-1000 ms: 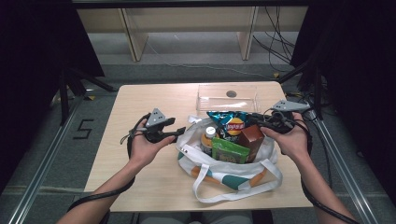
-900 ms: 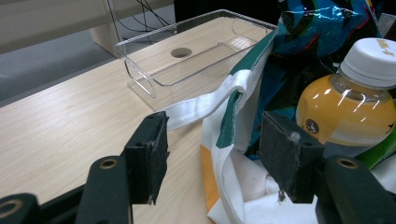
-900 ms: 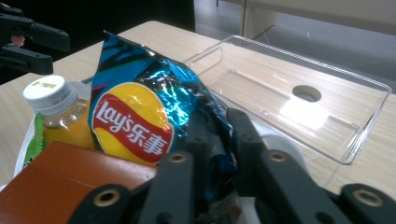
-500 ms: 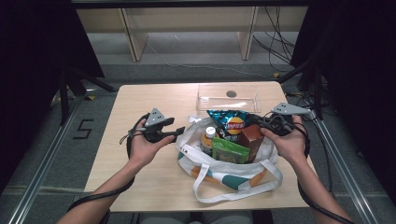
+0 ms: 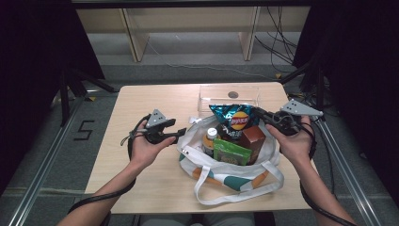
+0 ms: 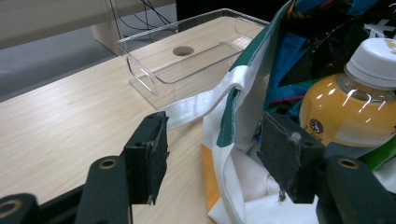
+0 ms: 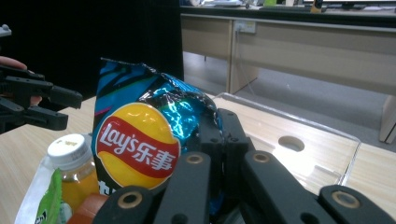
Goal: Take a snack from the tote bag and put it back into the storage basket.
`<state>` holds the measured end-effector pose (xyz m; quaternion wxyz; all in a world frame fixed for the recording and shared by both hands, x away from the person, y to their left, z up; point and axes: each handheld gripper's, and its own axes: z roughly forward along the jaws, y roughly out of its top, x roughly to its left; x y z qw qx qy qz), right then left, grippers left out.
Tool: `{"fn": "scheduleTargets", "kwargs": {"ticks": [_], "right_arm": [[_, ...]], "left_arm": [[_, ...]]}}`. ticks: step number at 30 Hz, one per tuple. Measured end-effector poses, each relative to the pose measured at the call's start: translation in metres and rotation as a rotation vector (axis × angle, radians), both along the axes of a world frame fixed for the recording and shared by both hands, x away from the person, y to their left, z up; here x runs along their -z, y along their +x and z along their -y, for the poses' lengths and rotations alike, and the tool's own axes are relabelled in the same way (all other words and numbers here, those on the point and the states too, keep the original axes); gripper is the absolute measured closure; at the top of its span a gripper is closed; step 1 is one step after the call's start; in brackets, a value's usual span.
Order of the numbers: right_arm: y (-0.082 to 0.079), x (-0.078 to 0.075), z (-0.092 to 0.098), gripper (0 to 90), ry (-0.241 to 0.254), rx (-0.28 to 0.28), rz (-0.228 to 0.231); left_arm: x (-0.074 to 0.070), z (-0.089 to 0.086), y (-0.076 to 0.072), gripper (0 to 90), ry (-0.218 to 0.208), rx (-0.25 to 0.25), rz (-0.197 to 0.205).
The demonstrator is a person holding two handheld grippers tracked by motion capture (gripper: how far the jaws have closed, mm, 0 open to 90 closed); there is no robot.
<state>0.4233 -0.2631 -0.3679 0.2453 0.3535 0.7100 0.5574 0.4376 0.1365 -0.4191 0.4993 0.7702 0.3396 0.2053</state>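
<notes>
A white tote bag [image 5: 212, 175] with green and orange trim stands open on the wooden table [image 5: 141, 101]. In it are a blue chip bag [image 5: 234, 118], an orange juice bottle [image 5: 210, 139], a green packet [image 5: 230, 153] and a brown box [image 5: 252, 139]. My right gripper [image 5: 259, 114] is shut on the chip bag's [image 7: 135, 140] right edge, its jaws [image 7: 218, 122] pressed together there. At the tote's left rim my left gripper [image 5: 182, 135] stands open. The tote's rim [image 6: 229, 126] lies loose between its pads [image 6: 286, 156], beside the bottle [image 6: 350, 102].
A clear plastic tray [image 5: 229, 96] with a round hole in its floor sits behind the tote at the table's far edge. The tote's white handles [image 5: 235, 195] trail toward the near edge. Bare tabletop lies to the left. Shelving and cables stand beyond the table.
The right hand shifted slightly at the chip bag's edge. The left hand and the tote kept still.
</notes>
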Motion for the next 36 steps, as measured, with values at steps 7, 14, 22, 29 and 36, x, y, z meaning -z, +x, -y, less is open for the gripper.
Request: {"fn": "scheduleTargets", "kwargs": {"ticks": [7, 14, 22, 29, 36], "right_arm": [[-0.003, -0.007, -0.003, 90.0, 0.023, 0.002, 0.033], [-0.006, -0.020, -0.004, 90.0, 0.040, 0.013, 0.072], [-0.007, -0.030, -0.003, 90.0, 0.081, 0.026, 0.098], [-0.005, -0.038, -0.002, 90.0, 0.109, 0.042, 0.122], [-0.004, -0.045, -0.004, 90.0, 0.128, 0.053, 0.142]], "left_arm": [[0.001, -0.001, 0.001, 41.1, -0.005, -0.003, -0.006], [0.001, -0.001, 0.001, 41.0, -0.010, -0.003, -0.013], [0.000, 0.000, 0.000, 40.9, -0.014, -0.007, -0.013], [0.000, -0.001, 0.001, 40.9, -0.019, -0.013, -0.011], [0.000, -0.002, 0.001, 40.8, -0.021, -0.017, -0.014]]}}
